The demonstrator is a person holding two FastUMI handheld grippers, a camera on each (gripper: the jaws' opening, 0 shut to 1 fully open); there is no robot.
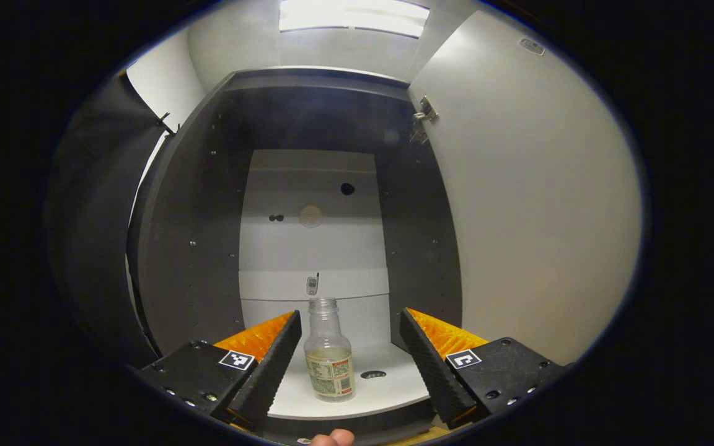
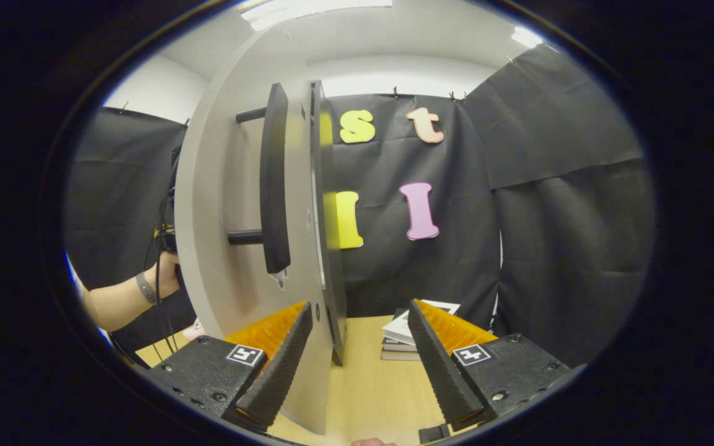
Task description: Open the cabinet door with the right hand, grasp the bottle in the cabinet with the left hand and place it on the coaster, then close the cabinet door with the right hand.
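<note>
Left gripper [image 1: 351,353] wide open, clear uncapped glass bottle [image 1: 328,353] dead ahead between fingers, upright, probably not yet touched. Right gripper [image 2: 357,359] open, straddling grey cabinet door [image 2: 233,204] edge.

One bottle [image 1: 329,356], one cabinet [image 1: 208,235] with one door [image 2: 233,235], and three stacked books [image 2: 403,341].

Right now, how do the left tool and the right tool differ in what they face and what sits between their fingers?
The left tool faces into the open dark-walled cabinet; the right tool faces the edge of the pale grey cabinet door.
The clear uncapped glass bottle stands between the left tool's fingers, untouched; the door's edge, below its long black bar handle, sits between the right tool's fingers, ungripped.
Both are open.
</note>
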